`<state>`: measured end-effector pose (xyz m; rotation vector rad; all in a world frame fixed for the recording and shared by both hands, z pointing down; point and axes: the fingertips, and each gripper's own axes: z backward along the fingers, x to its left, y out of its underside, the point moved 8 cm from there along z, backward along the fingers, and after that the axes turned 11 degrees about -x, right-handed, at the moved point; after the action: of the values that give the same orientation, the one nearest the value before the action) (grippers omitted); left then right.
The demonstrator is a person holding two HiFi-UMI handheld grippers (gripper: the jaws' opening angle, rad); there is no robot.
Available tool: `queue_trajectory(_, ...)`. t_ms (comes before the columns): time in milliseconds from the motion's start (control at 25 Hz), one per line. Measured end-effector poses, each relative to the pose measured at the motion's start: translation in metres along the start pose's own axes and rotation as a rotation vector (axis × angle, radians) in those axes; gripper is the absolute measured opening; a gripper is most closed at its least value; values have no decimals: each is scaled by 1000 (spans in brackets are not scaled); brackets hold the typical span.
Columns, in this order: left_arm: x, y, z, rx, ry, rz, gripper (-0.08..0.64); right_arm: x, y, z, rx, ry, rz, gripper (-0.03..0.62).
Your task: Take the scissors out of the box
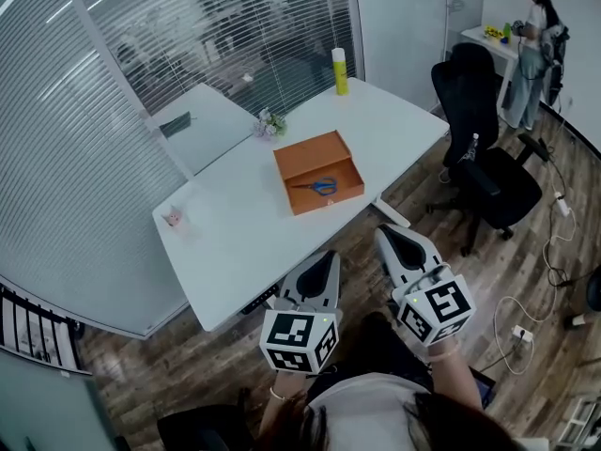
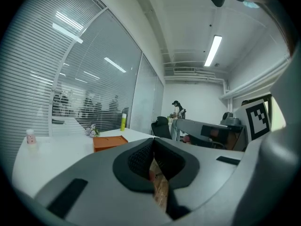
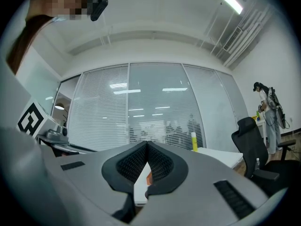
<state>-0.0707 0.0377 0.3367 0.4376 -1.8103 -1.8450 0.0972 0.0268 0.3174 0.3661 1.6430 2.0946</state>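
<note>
An open orange box [image 1: 317, 170] sits on the white table [image 1: 235, 233], right of its middle. Scissors [image 1: 319, 187] with blue handles lie flat inside, near the box's front wall. Both grippers hang off the table's near edge, over the wood floor, pointing towards the table. The left gripper [image 1: 329, 256] is shut with nothing in it, and so is the right gripper [image 1: 386, 232]. In the left gripper view the box [image 2: 109, 142] shows beyond the left gripper [image 2: 153, 140], to its left. The right gripper [image 3: 147, 143] points along the table towards the glass wall.
A yellow bottle [image 1: 340, 70] stands at the table's far corner, with a small flower bunch [image 1: 269, 124] and a pink object [image 1: 174, 218] near the blinds. Black office chairs [image 1: 488, 172] stand to the right. A person [image 1: 532, 50] stands at a far desk. Cables [image 1: 526, 318] lie on the floor.
</note>
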Motion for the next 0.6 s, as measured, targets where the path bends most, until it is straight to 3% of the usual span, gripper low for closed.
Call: queue_trajectory(600,21,5,-42,9,-1,1,18,-27,14,-43,17,-19,8,28)
